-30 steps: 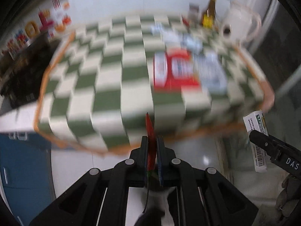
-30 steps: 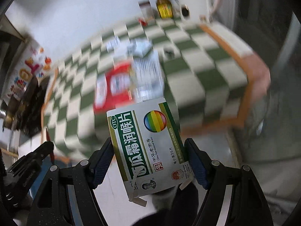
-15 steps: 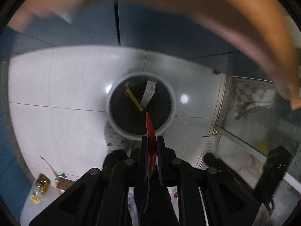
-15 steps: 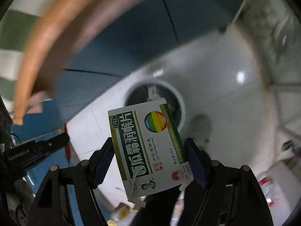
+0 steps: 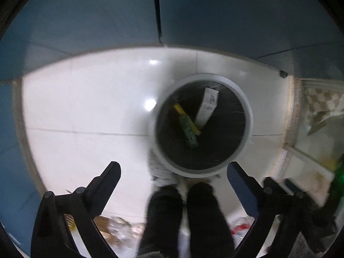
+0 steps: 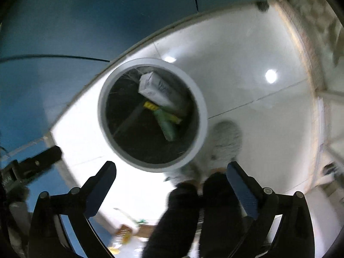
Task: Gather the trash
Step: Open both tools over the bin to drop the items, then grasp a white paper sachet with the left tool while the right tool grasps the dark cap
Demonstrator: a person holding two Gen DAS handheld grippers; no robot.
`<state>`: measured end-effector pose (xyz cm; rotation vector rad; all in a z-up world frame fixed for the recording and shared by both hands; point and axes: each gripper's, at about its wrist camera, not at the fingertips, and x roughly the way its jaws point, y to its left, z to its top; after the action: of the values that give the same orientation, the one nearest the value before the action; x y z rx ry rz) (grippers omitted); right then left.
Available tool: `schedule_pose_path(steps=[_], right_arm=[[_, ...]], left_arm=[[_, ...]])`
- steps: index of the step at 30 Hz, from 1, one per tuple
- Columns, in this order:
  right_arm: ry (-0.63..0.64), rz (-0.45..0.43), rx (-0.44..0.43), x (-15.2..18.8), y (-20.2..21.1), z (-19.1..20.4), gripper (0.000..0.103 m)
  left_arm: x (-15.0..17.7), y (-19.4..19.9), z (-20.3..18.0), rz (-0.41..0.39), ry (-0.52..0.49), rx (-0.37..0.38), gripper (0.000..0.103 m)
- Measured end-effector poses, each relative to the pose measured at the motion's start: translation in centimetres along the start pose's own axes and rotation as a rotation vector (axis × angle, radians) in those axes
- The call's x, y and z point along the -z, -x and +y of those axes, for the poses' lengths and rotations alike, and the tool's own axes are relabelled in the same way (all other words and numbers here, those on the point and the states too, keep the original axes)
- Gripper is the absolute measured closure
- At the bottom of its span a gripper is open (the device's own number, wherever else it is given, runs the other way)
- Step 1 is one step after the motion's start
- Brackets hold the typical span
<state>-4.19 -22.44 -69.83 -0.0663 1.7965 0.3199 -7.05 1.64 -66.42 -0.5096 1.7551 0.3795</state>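
A round bin with a white rim (image 5: 247, 116) (image 6: 200, 99) and a black liner stands on the white tiled floor. Inside lie a white box (image 5: 207, 107) (image 6: 159, 92) and a green and yellow packet (image 5: 188, 125) (image 6: 166, 120). My left gripper (image 5: 173, 172) is open and empty, above the bin's near edge. My right gripper (image 6: 171, 167) is open and empty, just above the bin's near rim. The left gripper's dark body (image 6: 38, 163) shows at the left of the right wrist view.
Blue cabinet fronts (image 5: 107, 21) (image 6: 64, 21) run behind the bin. The person's dark legs (image 5: 182, 215) (image 6: 193, 215) stand beside it. Loose litter (image 5: 116, 230) (image 6: 129, 234) lies on the floor near the feet. A glass panel (image 5: 318, 129) is at the right.
Both grippers have opened. The red wrapper has left my left gripper and the green-and-white box has left my right gripper. Both views have moved closer over the bin.
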Motion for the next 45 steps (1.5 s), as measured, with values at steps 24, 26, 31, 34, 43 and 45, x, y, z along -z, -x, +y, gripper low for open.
schedule_pose_path(steps=[24, 26, 31, 34, 43, 45], right_arm=[[0.153, -0.254, 0.121, 11.8, 36.6, 5.5, 0.0], [0.161, -0.27, 0.116, 13.1, 39.1, 5.9, 0.0], [0.189, -0.302, 0.095, 16.1, 44.4, 7.5, 0.0], [0.199, -0.327, 0.07, 17.4, 46.6, 8.4, 0.0], [0.174, -0.423, -0.082, 15.6, 53.2, 9.7, 0.0], [0.171, -0.456, -0.098, 13.3, 55.0, 9.8, 0.0]], left_arm=[[14.3, 30.1, -0.3, -0.315, -0.097, -0.01, 0.002], [15.2, 32.1, -0.3, -0.327, -0.101, 0.0, 0.002], [17.5, 36.2, 0.0, -0.39, -0.108, 0.03, 0.002], [18.7, 39.0, 0.1, -0.451, -0.104, 0.018, 0.002], [17.3, 46.9, 0.3, -0.675, -0.054, -0.024, 0.002], [15.4, 48.7, -0.1, -0.725, -0.037, -0.043, 0.0]])
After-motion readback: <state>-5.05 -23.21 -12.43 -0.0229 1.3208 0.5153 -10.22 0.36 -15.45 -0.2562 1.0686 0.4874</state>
